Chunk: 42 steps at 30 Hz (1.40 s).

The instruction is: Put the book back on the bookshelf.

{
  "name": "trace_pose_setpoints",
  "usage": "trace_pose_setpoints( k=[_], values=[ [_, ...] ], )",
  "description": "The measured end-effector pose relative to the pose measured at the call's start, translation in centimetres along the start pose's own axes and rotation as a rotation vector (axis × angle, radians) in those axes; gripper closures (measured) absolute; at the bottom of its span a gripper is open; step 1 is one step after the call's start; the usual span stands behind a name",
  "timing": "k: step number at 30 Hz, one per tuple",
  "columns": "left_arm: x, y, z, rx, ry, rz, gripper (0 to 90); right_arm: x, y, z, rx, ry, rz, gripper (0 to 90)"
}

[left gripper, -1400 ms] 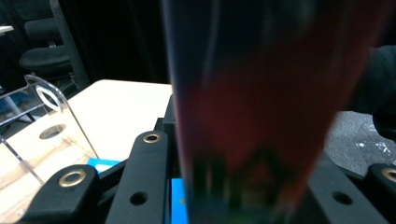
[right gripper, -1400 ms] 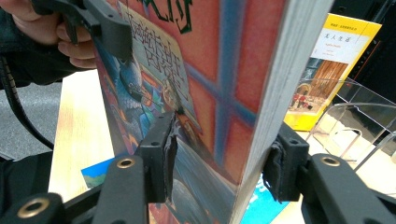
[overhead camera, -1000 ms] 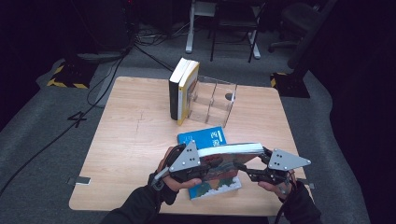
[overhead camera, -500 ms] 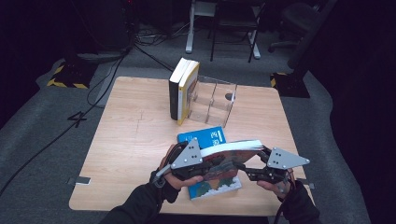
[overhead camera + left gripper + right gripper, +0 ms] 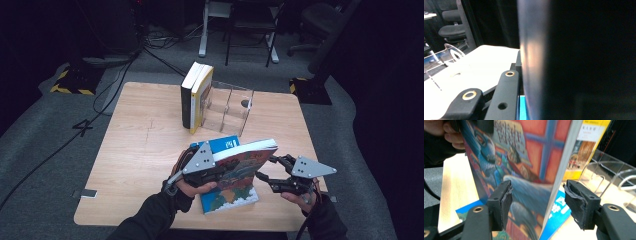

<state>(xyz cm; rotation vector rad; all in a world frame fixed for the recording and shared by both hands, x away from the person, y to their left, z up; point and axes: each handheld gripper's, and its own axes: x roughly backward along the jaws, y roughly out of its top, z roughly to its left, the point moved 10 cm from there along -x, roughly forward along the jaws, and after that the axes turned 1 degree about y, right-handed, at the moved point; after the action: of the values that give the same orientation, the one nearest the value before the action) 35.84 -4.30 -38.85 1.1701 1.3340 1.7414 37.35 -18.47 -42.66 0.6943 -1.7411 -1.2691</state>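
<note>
High view, left gripper (image 5: pixel 220 170) clamping tilted book (image 5: pixel 242 162), right gripper (image 5: pixel 265 175) agape

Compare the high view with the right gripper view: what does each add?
High view alone: both hands, the left gripper clamped on the illustrated book, and two upright books against the clear acrylic organiser.
Right gripper view alone: the right gripper open, its pads straddling the book's edge, not yet pinching.
Shared: the illustrated book, the blue book beneath it, the organiser, the wooden table.

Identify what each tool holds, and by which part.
Left tool grips the colourful illustrated paperback book near its spine end. Right tool straddles its page edge, jaws open, holding nothing.
</note>
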Motion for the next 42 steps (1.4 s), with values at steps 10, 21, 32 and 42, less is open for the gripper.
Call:
trace_pose_setpoints(
  k=[10, 21, 32, 42],
  values=[
    [-0.5, 0.2, 2.0, 0.011, 0.039, -0.011, 73.8, 0.1, -3.7, -1.1, -0.031, -0.025, 0.119, 36.1],
    [-0.1, 0.8, 6.4, 0.022, 0.145, -0.006, 73.8, 0.4, -6.0, -2.7, -0.083, -0.065, 0.160, 35.8],
    [0.5, 1.2, 12.8, 0.065, 0.330, 0.007, 73.8, -0.3, -7.4, -2.9, -0.102, -0.063, 0.201, 35.8],
    [0.4, 1.7, 16.0, 0.107, 0.437, 0.005, 73.8, -0.6, -7.8, -2.8, -0.110, -0.062, 0.208, 35.8]
  ],
)
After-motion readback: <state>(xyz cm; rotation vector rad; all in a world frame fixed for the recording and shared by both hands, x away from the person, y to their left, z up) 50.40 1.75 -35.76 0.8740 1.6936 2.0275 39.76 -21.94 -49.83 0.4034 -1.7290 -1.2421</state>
